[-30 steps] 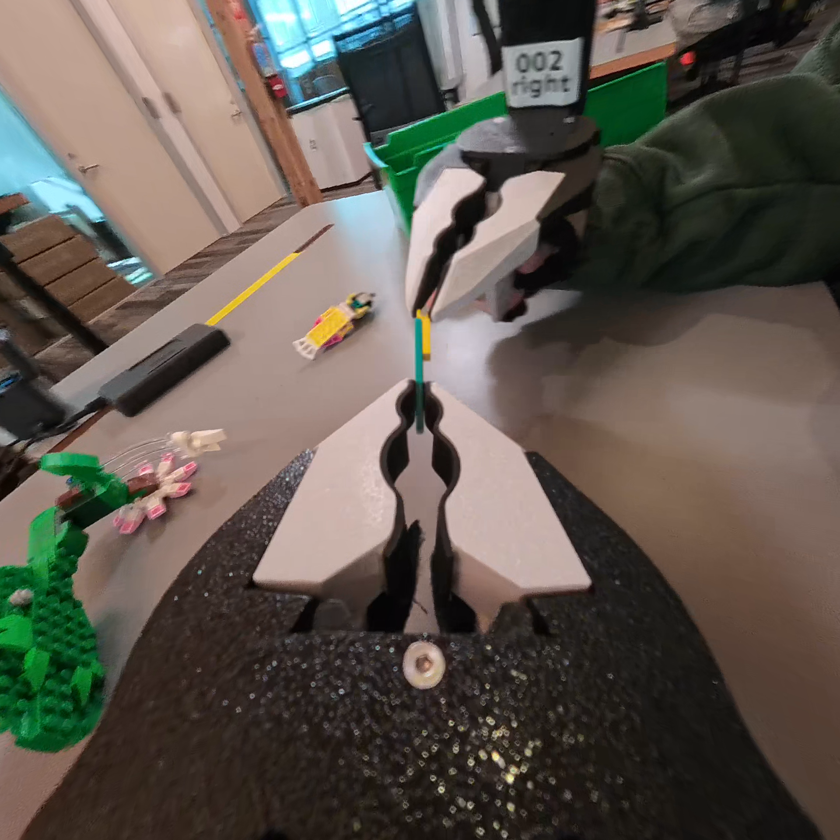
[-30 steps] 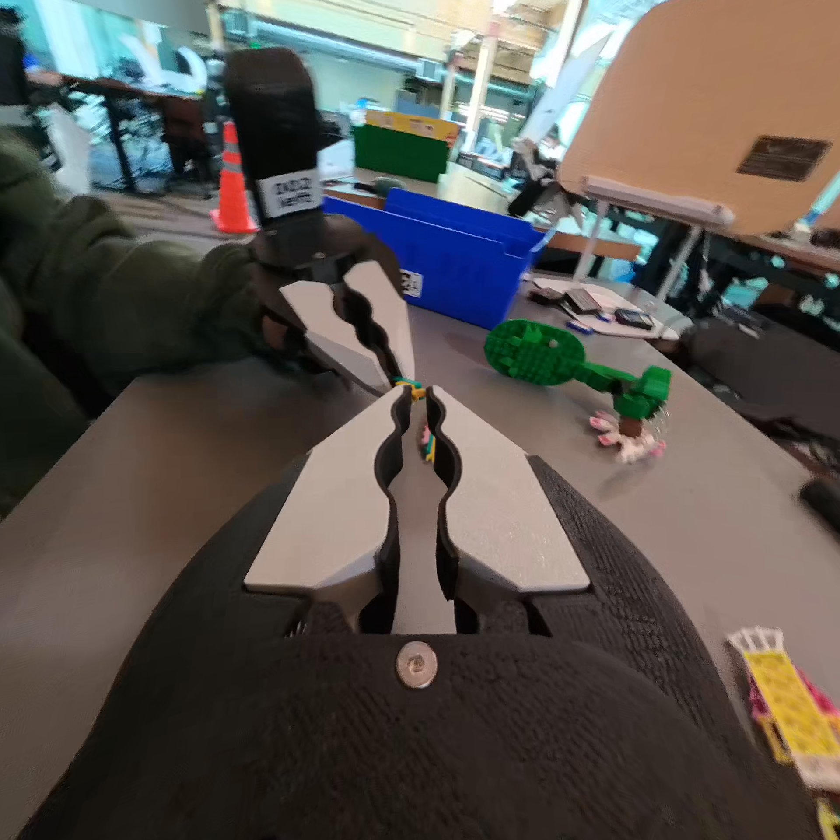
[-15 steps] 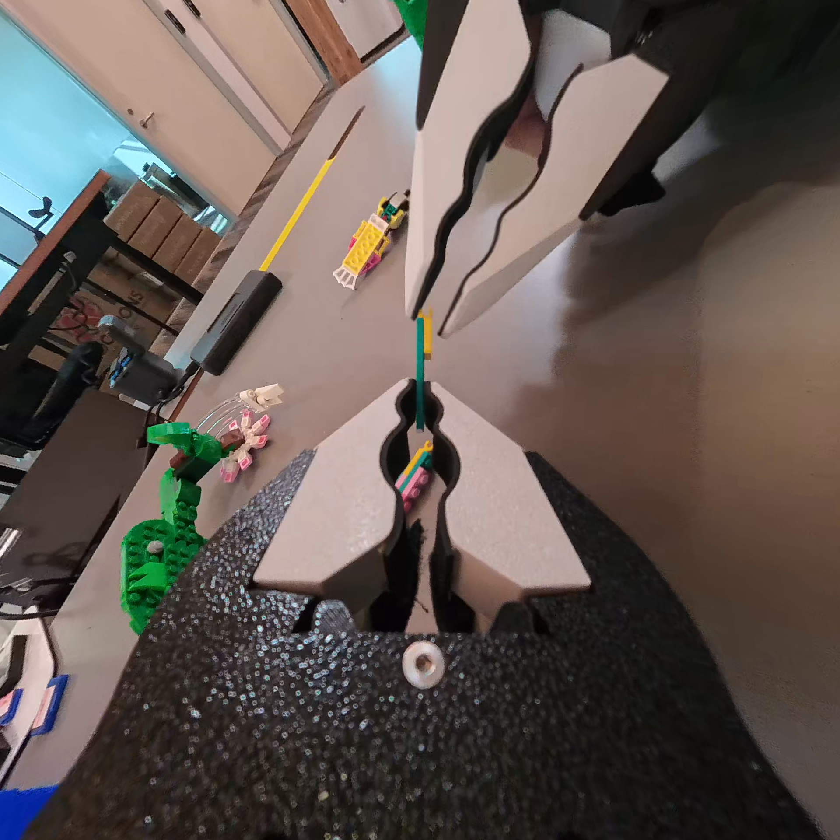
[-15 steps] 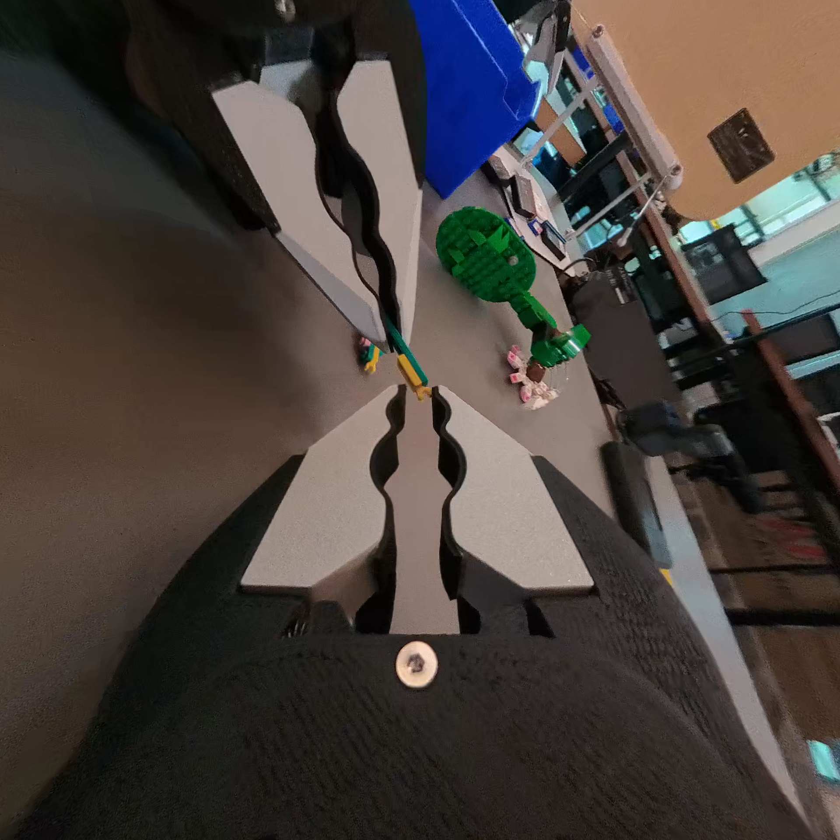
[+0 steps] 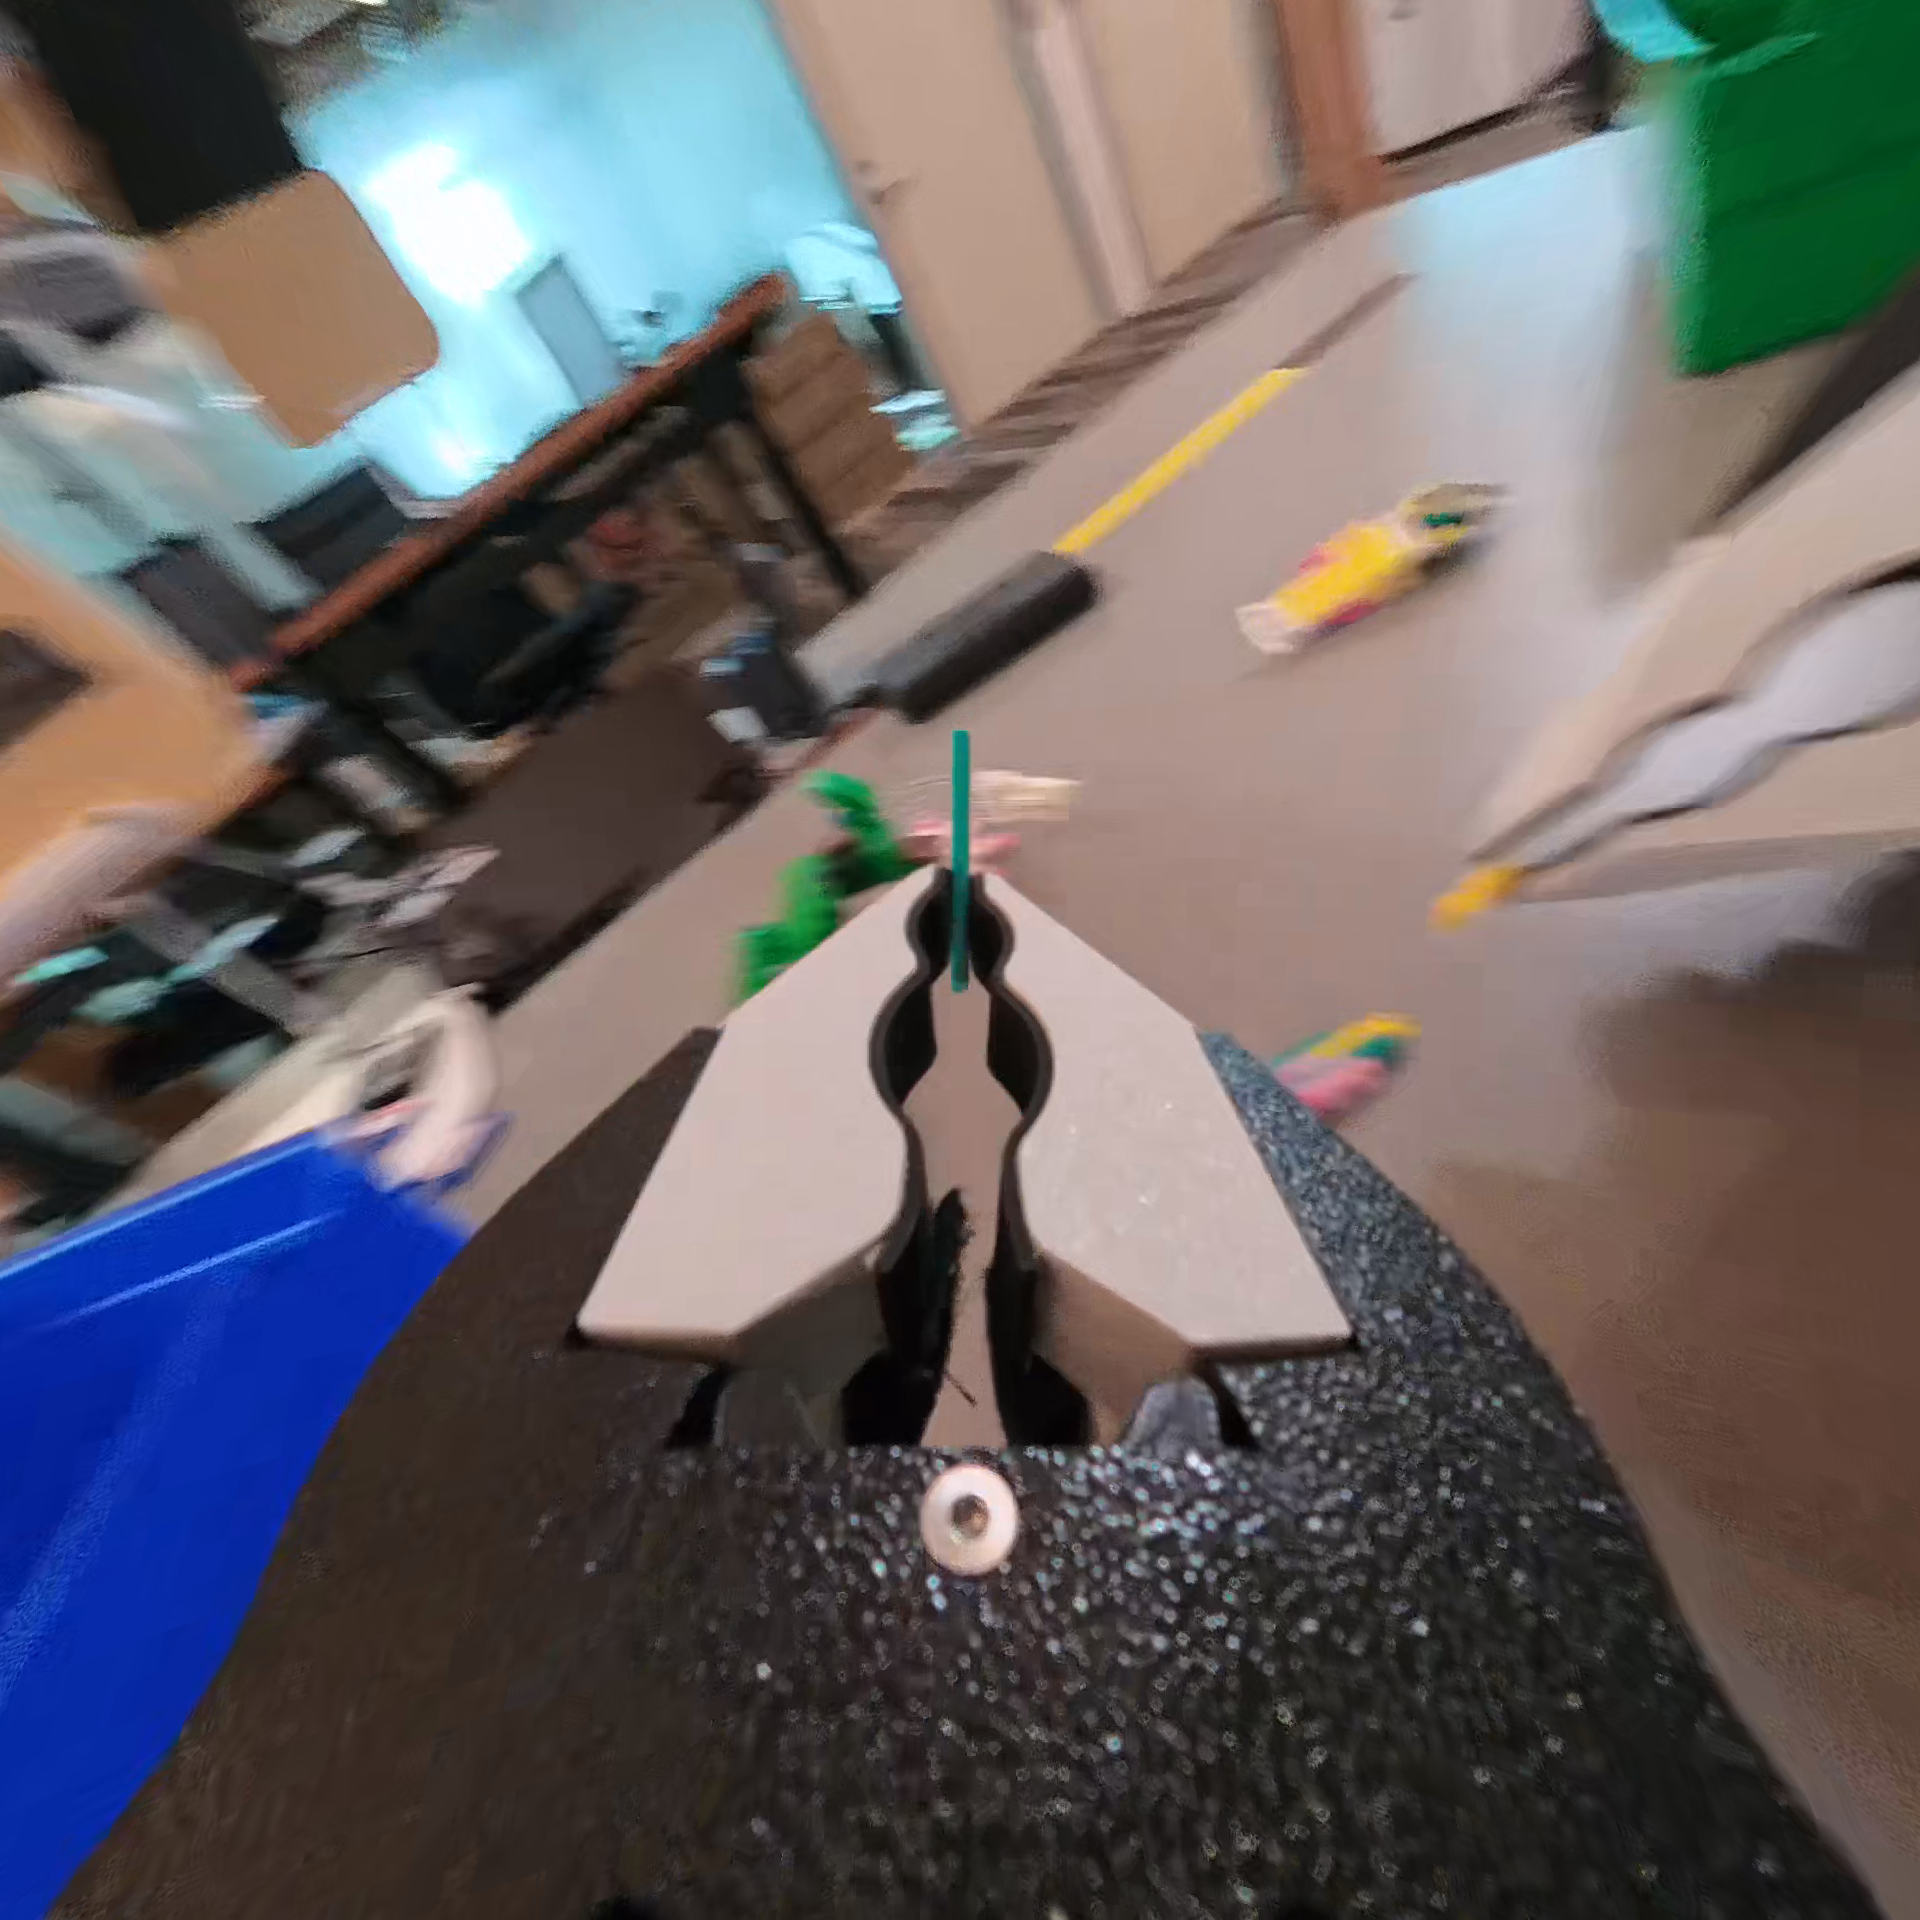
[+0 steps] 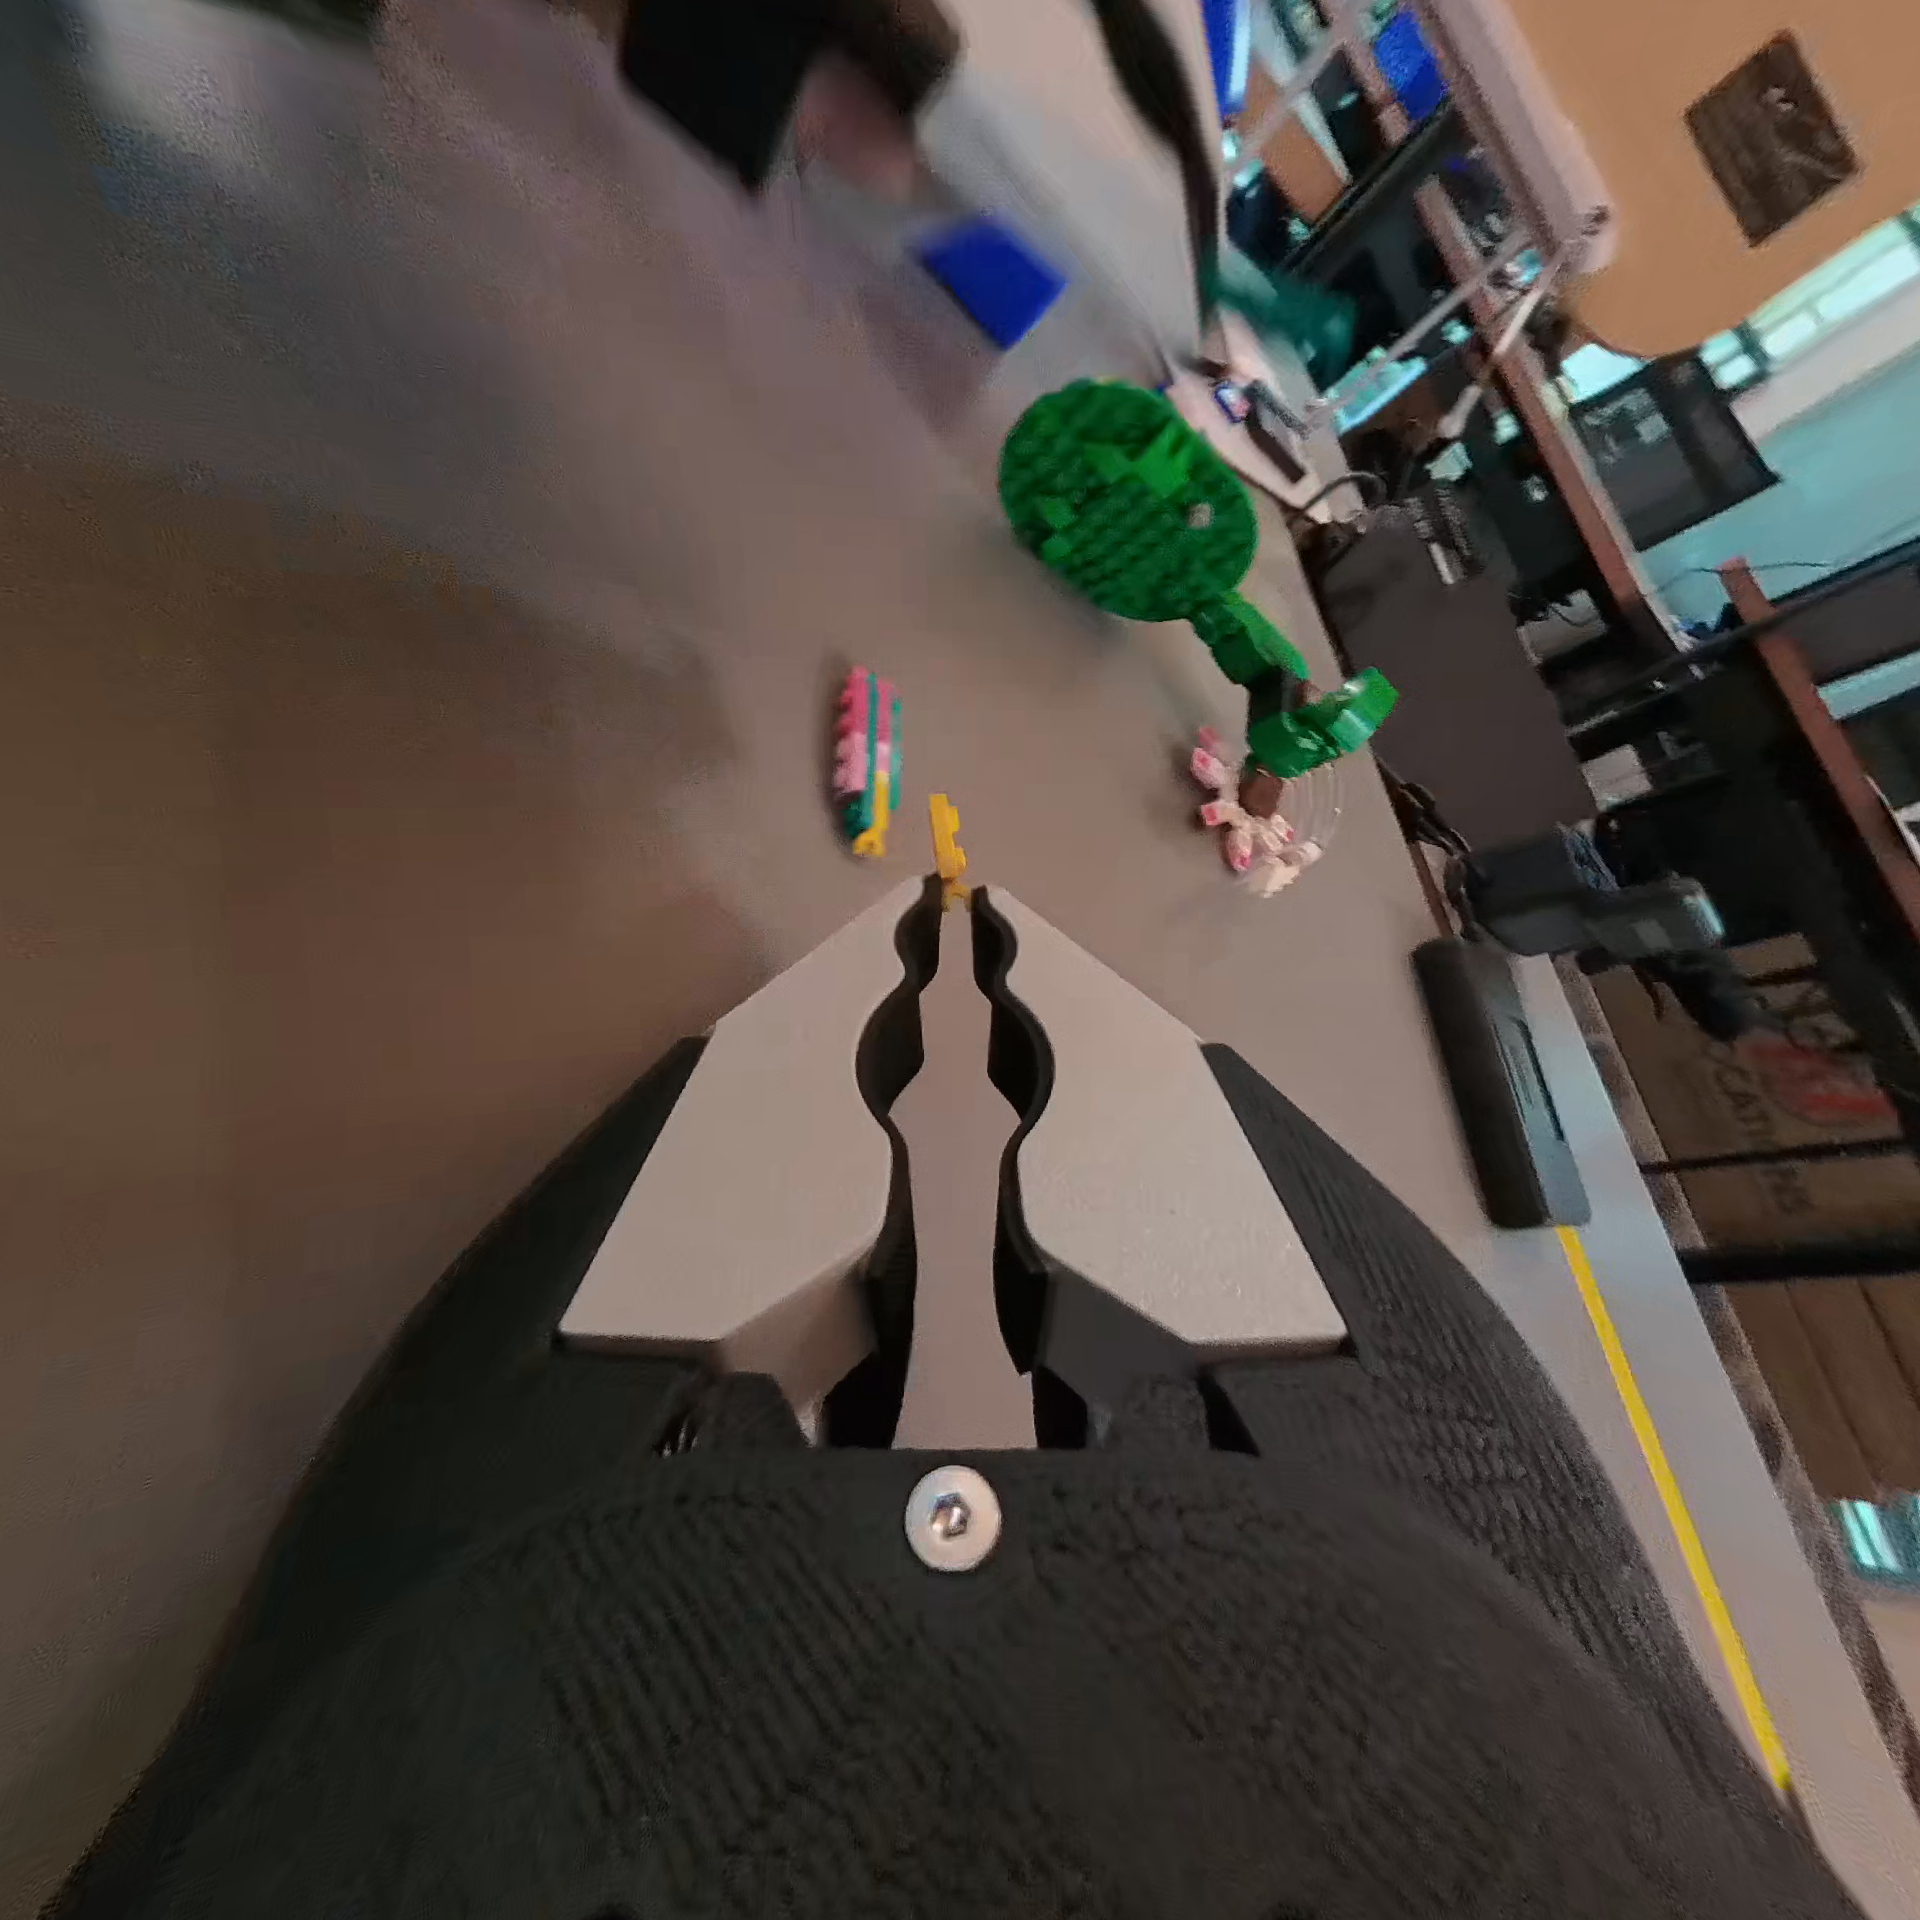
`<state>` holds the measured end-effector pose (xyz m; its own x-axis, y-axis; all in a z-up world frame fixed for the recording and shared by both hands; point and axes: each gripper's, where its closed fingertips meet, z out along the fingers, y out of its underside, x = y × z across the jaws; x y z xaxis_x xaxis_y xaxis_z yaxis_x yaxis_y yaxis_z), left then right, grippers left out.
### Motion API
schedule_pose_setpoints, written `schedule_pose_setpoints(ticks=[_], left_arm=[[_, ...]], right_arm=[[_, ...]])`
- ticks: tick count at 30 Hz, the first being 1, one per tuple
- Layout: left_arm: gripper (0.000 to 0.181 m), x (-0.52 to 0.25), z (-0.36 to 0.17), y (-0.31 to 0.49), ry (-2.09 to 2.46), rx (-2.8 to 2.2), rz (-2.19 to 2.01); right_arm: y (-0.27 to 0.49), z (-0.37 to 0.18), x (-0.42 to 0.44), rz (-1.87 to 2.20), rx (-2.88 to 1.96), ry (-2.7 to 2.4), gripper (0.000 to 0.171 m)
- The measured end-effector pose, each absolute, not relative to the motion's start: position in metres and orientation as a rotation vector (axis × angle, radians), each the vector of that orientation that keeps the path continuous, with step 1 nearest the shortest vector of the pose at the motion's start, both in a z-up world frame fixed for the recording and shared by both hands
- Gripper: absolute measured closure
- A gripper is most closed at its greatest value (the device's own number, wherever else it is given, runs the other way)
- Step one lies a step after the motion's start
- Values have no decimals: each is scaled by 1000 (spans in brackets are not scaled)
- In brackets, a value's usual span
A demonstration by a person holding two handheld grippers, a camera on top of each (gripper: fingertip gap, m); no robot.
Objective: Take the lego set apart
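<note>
Risk, left side: the left tongs (image 5: pixel 961 883) pinch a thin teal-green plastic strip (image 5: pixel 959 831) only at their very tips, with most of the strip standing out ahead of them. A grip this shallow on so slender a piece could let it pivot or slide out during a fast swing; the heavy blur in the left wrist view suggests motion.

Risk, right side: the right tongs (image 6: pixel 954 896) are nearly closed on a small yellow plastic lego piece (image 6: pixel 945 831), held by its near end alone. A jolt or a slight release could flick it onto the grey tabletop (image 6: pixel 520 831) or off the edge, and a part this small would be hard to grasp again flat.

Pose: the right tongs sit low and rolled, so the tabletop edge runs steeply across their view. The left tongs point across the tabletop toward the far edge. In the left wrist view the right tongs show well to the right, apart from the left tongs.

Rest of the set: a flat pink, green and yellow lego section (image 6: pixel 868 753) lies just ahead-left of the right tongs. The round green studded lego plate on its green stem (image 6: pixel 1127 509) lies farther ahead-right, with pink-and-white lego blossoms (image 6: pixel 1252 831) at the stem's near end.
</note>
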<state>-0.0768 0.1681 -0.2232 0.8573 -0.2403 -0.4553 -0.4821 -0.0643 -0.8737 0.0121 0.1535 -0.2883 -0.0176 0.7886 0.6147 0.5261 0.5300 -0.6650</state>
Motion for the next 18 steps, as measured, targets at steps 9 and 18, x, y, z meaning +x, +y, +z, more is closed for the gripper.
schedule_pose_setpoints(ticks=[9,18], left_arm=[[154,-323,-167,131,-258,-1929,412],[107,-234,-152,129,-76,-1869,-60]], right_arm=[[159,-268,7,425,-1062,-1505,168],[150,-235,11,436,-887,-1367,167]])
